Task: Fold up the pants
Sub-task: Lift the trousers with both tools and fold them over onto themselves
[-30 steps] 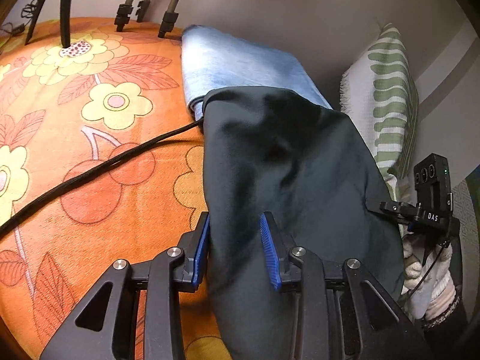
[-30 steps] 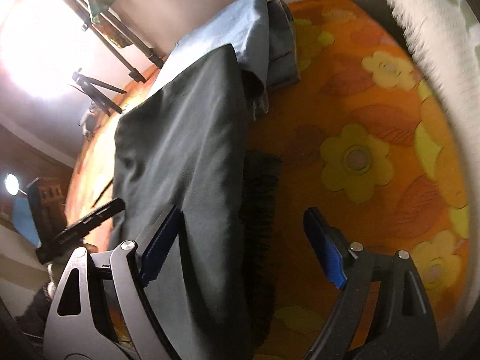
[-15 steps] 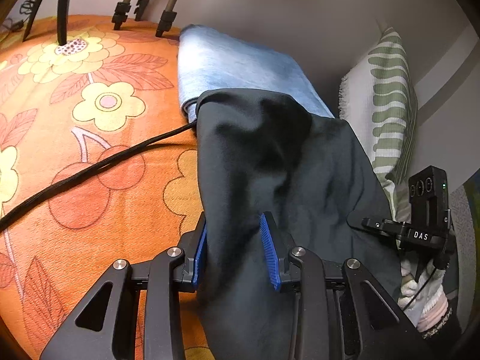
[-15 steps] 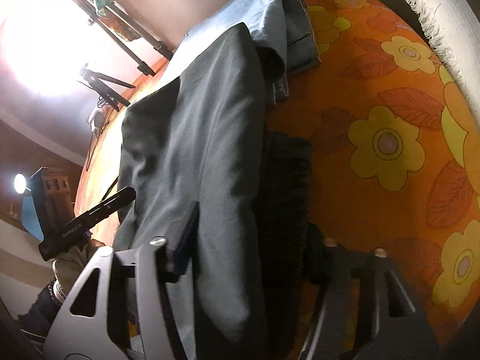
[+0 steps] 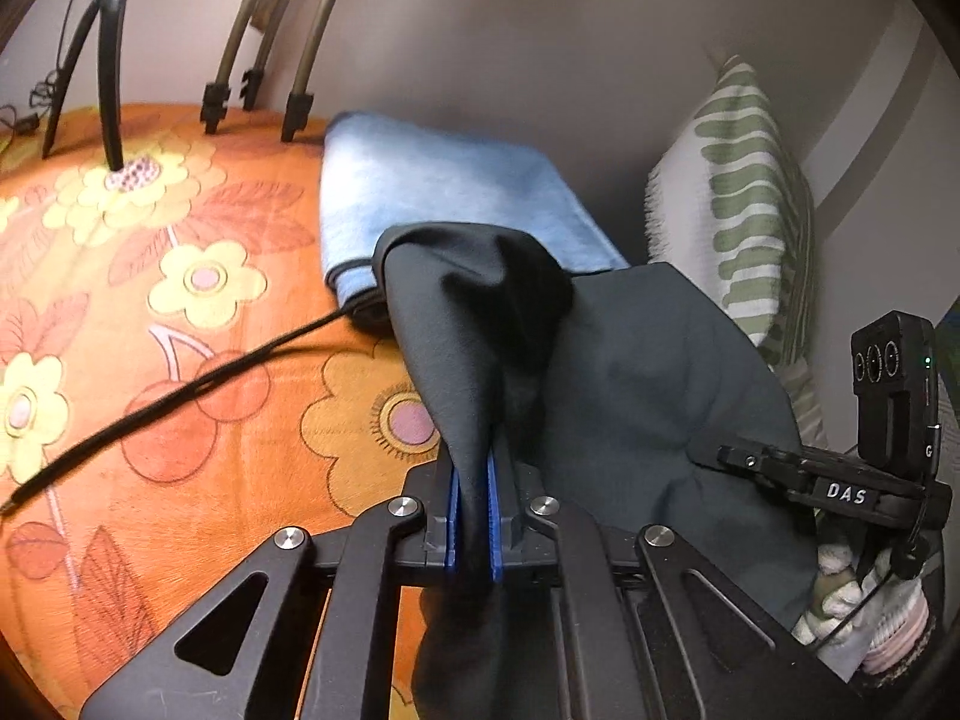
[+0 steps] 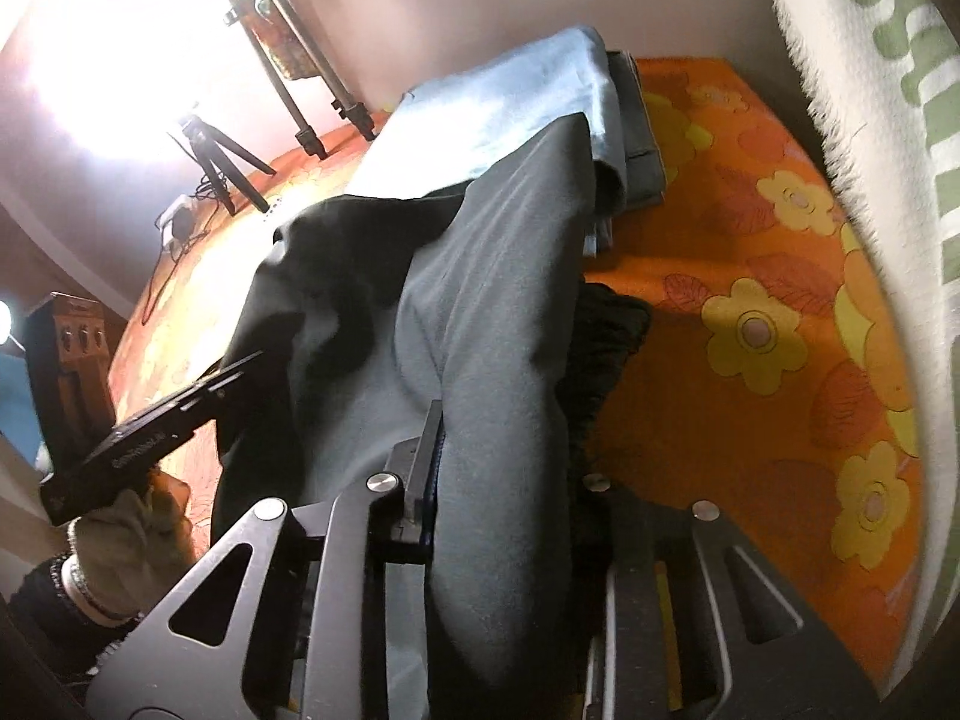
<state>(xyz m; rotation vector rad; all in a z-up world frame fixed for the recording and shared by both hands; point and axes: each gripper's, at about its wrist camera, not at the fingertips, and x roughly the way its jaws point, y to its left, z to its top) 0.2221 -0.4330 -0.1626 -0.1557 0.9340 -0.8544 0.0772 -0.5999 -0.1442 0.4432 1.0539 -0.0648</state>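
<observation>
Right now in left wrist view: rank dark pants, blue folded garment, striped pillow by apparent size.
1. dark pants, largest, though nearest the camera, so inflated.
2. blue folded garment.
3. striped pillow, close to the garment; partly hidden by the pants, so that order is unsure.

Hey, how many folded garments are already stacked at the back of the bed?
2 visible: light blue jeans on top and a grey garment beneath, both by the wall, under the dark pants far end. More may be hidden.
</observation>
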